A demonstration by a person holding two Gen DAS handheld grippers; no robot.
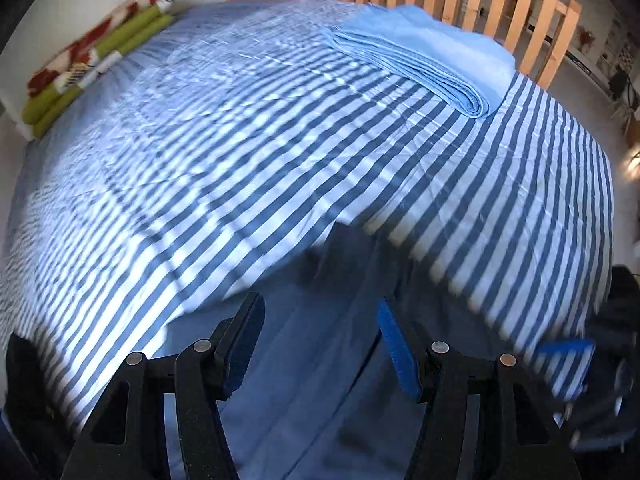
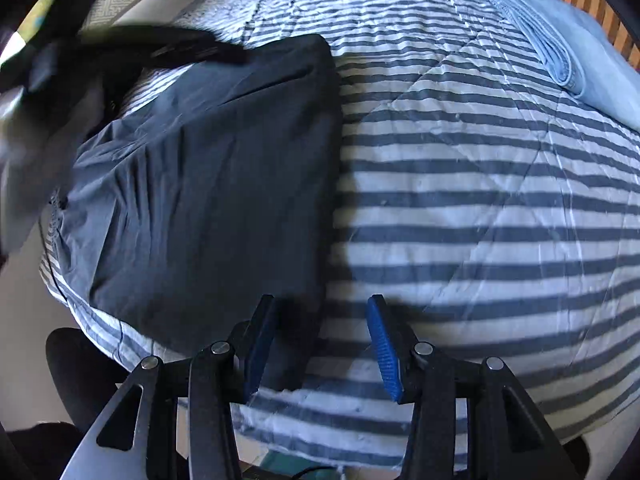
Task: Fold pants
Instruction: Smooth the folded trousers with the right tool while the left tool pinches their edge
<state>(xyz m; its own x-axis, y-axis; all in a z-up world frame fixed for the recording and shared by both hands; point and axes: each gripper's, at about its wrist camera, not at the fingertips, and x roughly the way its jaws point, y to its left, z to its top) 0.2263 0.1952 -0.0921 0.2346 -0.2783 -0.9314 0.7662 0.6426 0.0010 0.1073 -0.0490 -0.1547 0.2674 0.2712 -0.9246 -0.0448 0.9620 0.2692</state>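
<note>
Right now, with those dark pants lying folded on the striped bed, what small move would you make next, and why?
Probably bring the right hand-held gripper onto the near edge of the dark pants and pinch it. Its jaws stand open and empty just over that edge, and the pants look folded only partway on the striped quilt.

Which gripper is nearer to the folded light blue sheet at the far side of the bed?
Neither clearly. The folded light blue sheet lies far beyond both: the left gripper is over the dark pants, the right gripper at their edge.
</note>
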